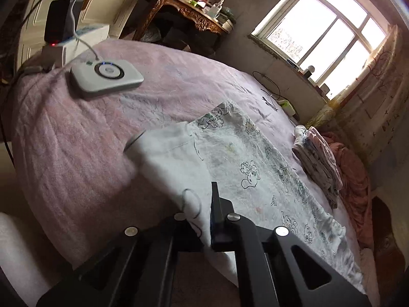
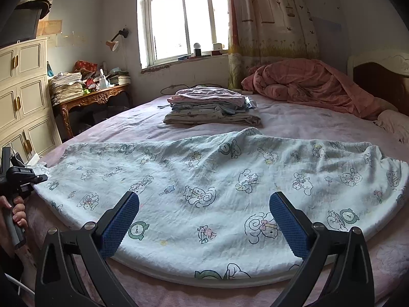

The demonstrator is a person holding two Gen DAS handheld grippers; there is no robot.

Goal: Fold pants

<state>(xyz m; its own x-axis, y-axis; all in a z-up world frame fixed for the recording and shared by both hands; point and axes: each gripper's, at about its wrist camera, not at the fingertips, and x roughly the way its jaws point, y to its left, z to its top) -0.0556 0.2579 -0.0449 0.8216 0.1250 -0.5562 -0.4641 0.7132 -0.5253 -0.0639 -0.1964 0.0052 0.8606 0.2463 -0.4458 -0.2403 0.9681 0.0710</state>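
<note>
White pants printed with cartoon animals lie spread flat across the pink bed, running left to right in the right wrist view. My left gripper is shut on a lifted fold of the pants at their near end; the cloth hides one finger. In the right wrist view that left gripper sits at the pants' left end, held by a person's hand. My right gripper hovers over the pants' near edge, open, its blue pads wide apart with nothing between them.
A stack of folded clothes lies beyond the pants. A bunched pink quilt fills the far right by the headboard. A white device with a cable rests on the bed's corner. A cluttered desk and a cream cabinet stand left.
</note>
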